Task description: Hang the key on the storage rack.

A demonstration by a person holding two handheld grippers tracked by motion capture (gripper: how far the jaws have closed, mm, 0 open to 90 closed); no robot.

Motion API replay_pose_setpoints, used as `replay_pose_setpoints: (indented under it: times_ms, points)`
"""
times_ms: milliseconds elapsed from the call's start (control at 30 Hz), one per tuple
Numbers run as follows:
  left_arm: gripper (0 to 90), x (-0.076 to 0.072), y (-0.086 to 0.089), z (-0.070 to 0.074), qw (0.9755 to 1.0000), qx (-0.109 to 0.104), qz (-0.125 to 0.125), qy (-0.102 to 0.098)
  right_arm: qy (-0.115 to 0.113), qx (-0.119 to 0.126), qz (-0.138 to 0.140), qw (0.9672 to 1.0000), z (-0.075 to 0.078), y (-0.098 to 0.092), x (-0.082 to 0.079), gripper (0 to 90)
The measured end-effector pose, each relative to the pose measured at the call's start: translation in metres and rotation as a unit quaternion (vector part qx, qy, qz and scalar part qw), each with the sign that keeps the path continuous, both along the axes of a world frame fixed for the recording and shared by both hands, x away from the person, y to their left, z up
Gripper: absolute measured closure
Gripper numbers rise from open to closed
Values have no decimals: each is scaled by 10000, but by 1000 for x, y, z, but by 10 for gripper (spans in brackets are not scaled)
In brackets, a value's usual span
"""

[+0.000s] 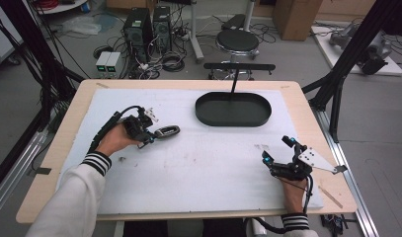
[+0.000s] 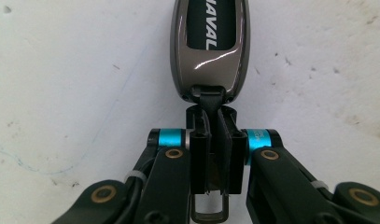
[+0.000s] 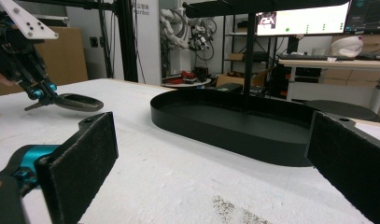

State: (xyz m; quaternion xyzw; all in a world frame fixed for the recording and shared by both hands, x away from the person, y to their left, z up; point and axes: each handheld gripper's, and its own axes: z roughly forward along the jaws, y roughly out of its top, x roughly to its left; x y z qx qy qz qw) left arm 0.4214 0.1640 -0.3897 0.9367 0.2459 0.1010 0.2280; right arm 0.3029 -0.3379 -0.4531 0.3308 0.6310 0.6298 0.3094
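A grey-brown car key fob [image 1: 167, 131] with a black panel and white lettering lies at the left of the white mat. My left gripper [image 1: 148, 137] is shut on the short black strap [image 2: 211, 100] at the fob's [image 2: 210, 42] near end, with both pads [image 2: 200, 149] pressed against it. From the right gripper view, the fob [image 3: 80, 102] sticks out level from the left gripper [image 3: 42, 93], close to the mat. I cannot tell whether it touches the mat. My right gripper [image 1: 276, 150] rests at the front right of the mat, open, with nothing between its pads [image 3: 80, 161].
A black oval tray [image 1: 233, 117] with a T-shaped stand sits empty at the back centre of the mat [image 1: 198, 168]; its wall [image 3: 225, 130] is ahead of the right gripper. The wooden table edge [image 1: 65, 148] frames the mat. Computers, cables and a stool stand on the floor behind.
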Motion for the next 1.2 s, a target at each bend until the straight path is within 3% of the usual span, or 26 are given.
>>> replay_pose_setpoints:
  times_ms: [100,400,733,767,933,1033,1067,1100,1200]
  points:
    - [844,-3,2,6,9998,-206,-27,-61,-37,20,-23,10000,0,-1,1,14]
    - [843,-11,1,26,9974,-598,-304,-260,203,126,60,9997,6,-4,3,13]
    - [846,-18,-13,41,9920,-1070,-583,-319,370,-49,587,9976,40,3,15,14]
    - [845,-19,-14,42,9917,-1084,-606,-331,439,-152,785,9958,48,7,20,14]
    - [846,-23,-16,48,9894,-1180,-781,-331,489,-479,1231,9900,68,19,29,14]
    - [846,-25,-19,51,9873,-1290,-859,-348,600,-665,1653,9822,82,31,36,14]
    - [846,-26,-20,51,9866,-1339,-868,-346,664,-826,1837,9773,91,39,40,14]
    - [846,-26,-21,53,9860,-1357,-910,-346,664,-826,1837,9773,91,39,40,14]
    - [846,-28,-23,58,9841,-1419,-1007,-361,672,-1008,2056,9711,103,50,46,14]
